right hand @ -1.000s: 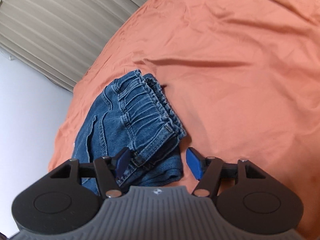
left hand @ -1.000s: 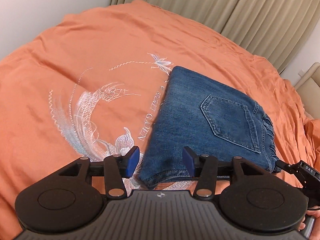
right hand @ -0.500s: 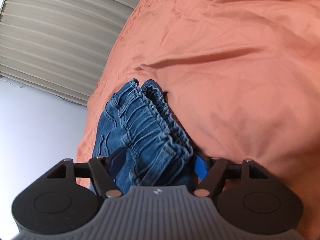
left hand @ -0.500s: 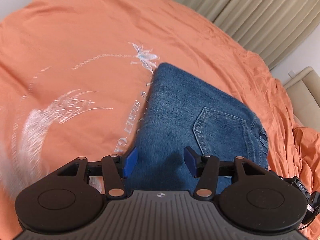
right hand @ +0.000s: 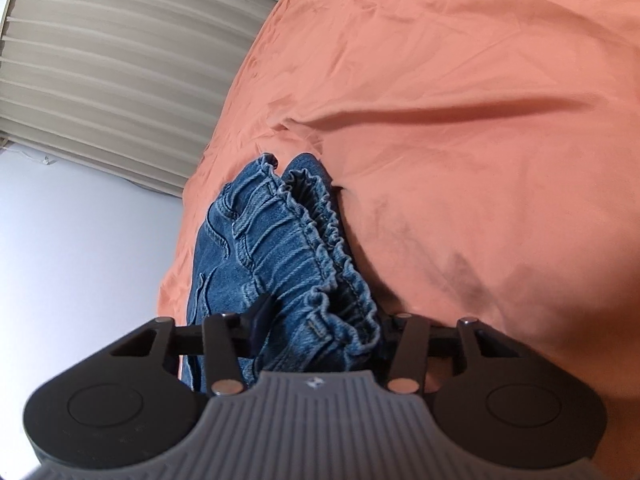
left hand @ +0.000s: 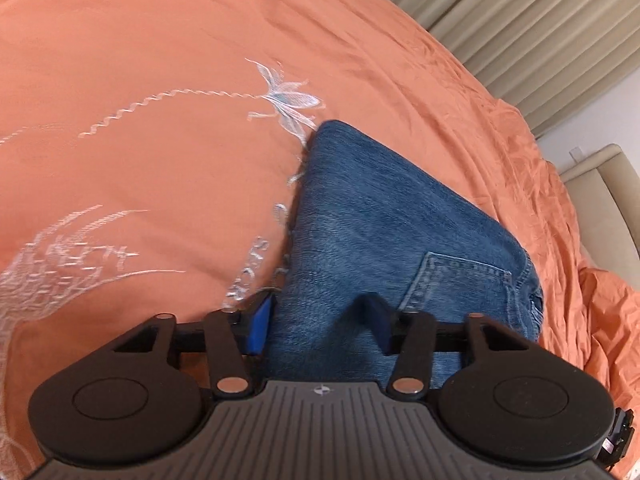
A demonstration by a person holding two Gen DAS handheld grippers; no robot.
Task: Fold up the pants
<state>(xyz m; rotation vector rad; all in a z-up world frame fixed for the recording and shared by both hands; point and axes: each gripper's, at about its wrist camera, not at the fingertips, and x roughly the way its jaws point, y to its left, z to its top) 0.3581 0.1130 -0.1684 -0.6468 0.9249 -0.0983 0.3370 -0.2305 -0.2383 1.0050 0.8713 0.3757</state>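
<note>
Embroidery (left hand: 72,256): white stitching w/ lettering on orange bedspread (left hand: 160,40), far left of left view; a flower motif sits just off the top corner of the jeans.
Bedspread: orange, creased, covers the bed in both views; long ridge fold runs across mid right view (right hand: 440,112).
Left gripper (left hand: 316,326): low over near edge of jeans, pointing down at them. Jaws closing, not yet together. Left blue pad is at the jeans' left edge, right pad rests on top of the denim; fabric lies between them. Pads don't visibly squeeze it, so no firm clamp seen.
Jeans (left hand: 380,220): blue denim, folded into compact stack, lying flat on bedspread approx. centre of left view. Back pocket (left hand: 460,284) faces up, toward right side of stack. In right view the same stack is seen from the waistband end (right hand: 280,248).
Waistband (right hand: 320,220): elasticated, gathered, layers stacked; belt loop visible near the gripper.
Right gripper (right hand: 320,332): at waistband end. Jaws closing w/ bunched waistband filling the gap; left pad against denim, right pad hidden behind fabric. Reads as clamped on the waistband.
Curtain (left hand: 540,28): beige, pleated, behind bed; top right in left view, top left in right view.
Chair (left hand: 604,192): beige, partly seen at right edge, left view, beside bed.
</note>
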